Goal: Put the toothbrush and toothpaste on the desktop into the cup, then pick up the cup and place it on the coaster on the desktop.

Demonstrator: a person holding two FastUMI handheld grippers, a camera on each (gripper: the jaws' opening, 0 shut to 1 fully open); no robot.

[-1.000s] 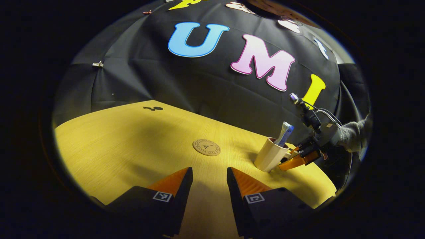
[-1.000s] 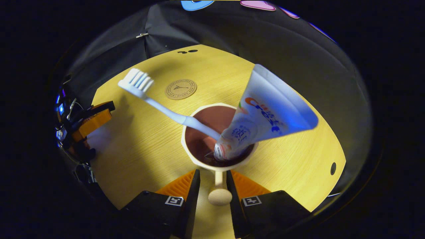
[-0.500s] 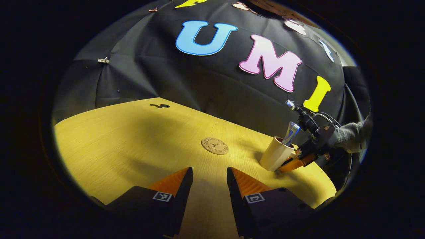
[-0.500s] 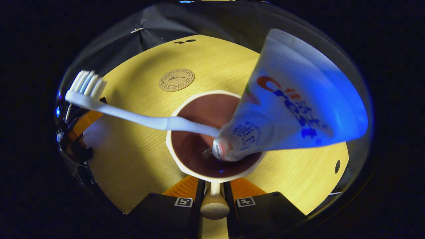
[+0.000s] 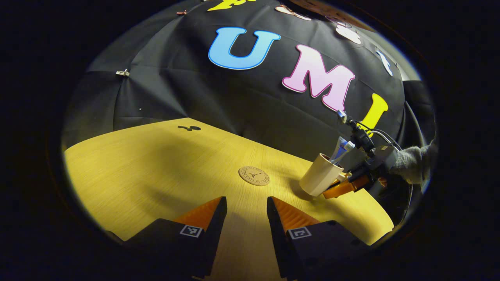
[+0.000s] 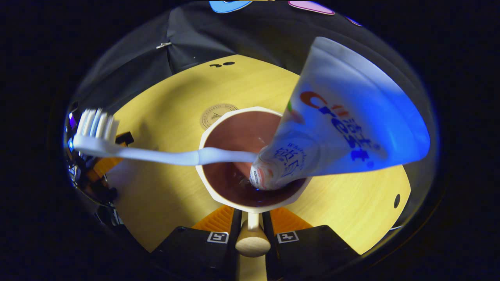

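Observation:
My right gripper [image 6: 252, 218] is shut on the handle [image 6: 252, 242] of the cream cup [image 6: 218, 195], which has a brown inside. The white toothbrush [image 6: 156, 156] leans out of the cup to the left, and the blue-and-white toothpaste tube [image 6: 343, 128] leans out to the right. The round cork coaster [image 6: 213, 114] peeks out just past the cup's far rim. In the left gripper view the cup [image 5: 319, 180] hangs tilted a little above the table, held by the right gripper [image 5: 343, 188], right of the coaster [image 5: 254, 175]. My left gripper [image 5: 247, 201] is open, with nothing between its fingers.
The yellow wooden table [image 5: 148, 171] ends at the black cloth wall behind. A gloved hand [image 5: 414, 164] holds the right gripper at the table's right edge. The left gripper [image 6: 105, 164] shows at the far left of the right gripper view. A small hole [image 6: 396, 201] marks the tabletop.
The right gripper closed on the cup's handle, then raised and tilted the cup and carried it toward the coaster. The left gripper stayed open and barely moved.

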